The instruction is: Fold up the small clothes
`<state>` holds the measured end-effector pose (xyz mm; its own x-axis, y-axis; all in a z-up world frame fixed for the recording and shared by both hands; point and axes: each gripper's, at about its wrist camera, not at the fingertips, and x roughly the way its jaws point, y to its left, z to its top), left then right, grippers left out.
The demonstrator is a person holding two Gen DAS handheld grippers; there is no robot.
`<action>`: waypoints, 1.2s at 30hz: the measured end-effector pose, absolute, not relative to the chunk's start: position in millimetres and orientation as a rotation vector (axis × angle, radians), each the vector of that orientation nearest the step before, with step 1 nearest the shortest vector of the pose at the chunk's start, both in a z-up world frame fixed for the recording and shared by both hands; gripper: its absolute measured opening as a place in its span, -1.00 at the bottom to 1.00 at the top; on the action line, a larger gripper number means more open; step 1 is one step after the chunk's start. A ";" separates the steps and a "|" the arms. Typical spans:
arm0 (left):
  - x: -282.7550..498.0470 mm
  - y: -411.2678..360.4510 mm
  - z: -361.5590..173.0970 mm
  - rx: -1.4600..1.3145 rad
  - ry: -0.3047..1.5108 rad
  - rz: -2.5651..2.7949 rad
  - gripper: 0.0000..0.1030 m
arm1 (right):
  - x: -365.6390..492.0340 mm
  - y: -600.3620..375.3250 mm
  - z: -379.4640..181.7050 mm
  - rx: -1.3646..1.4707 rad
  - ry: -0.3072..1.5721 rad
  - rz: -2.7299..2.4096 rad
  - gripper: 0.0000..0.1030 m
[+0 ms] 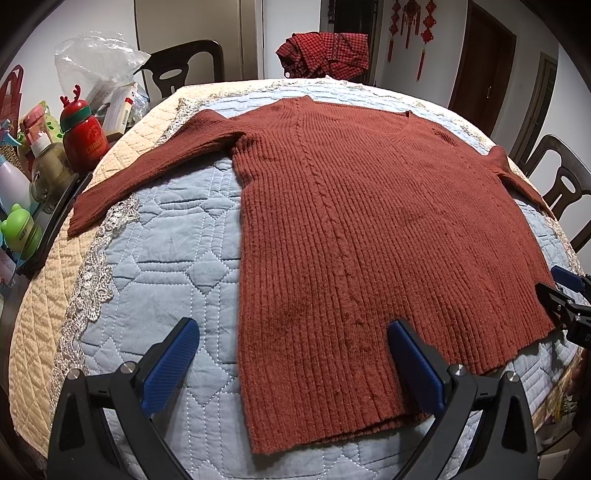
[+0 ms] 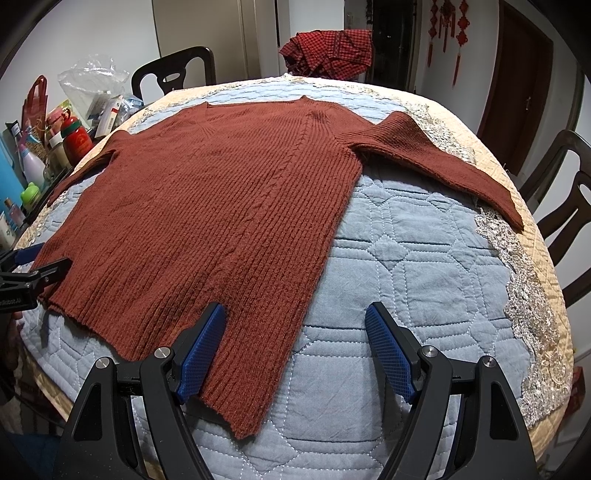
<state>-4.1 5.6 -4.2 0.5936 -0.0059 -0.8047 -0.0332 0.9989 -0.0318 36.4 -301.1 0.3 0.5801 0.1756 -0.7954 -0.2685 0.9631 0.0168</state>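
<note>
Table: quilted blue cover (image 1: 177, 236) is lying under everything.
Left wrist: left gripper (image 1: 291, 365) is hovering released, sweater (image 1: 369, 229) spreading flat ahead, its hem between the fingers.
Right wrist: right gripper (image 2: 295, 354) is gaping empty over the hem's other corner.
Progress: no fold is showing yet; everything is remaining.

Sweater (image 1: 369, 229): uniform rust-brown, vertical rib knit with one cable line down the front; quilted cover (image 1: 177, 258) on the tabletop: pale blue centre with white diamond stitching, cream border (image 1: 44, 295), silver-grey lace trim (image 2: 532, 295); left hand-held gripper (image 1: 291, 363) and right hand-held gripper (image 2: 295, 350): black frames, blue textured pads; cloth (image 1: 328, 53) at the far edge: red-and-black small check; bottle (image 1: 83, 136): red body, green band, red antlers; wall hangings (image 1: 410, 22): red.
</note>
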 end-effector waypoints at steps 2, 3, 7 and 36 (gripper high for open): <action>-3.7 5.1 -3.7 -0.046 0.932 0.018 1.00 | 36.2 -301.2 0.2 -0.108 0.915 0.258 0.52; -4.3 5.0 -3.7 -0.046 0.930 0.020 1.00 | 35.9 -301.0 0.1 -0.108 0.914 0.258 0.52; -5.1 4.4 -3.4 -0.048 0.928 0.023 1.00 | 35.1 -300.1 0.4 -0.109 0.909 0.257 0.52; 7.2 28.9 14.0 -0.144 0.909 0.008 1.00 | 39.0 -285.5 29.0 -0.131 0.840 0.306 0.52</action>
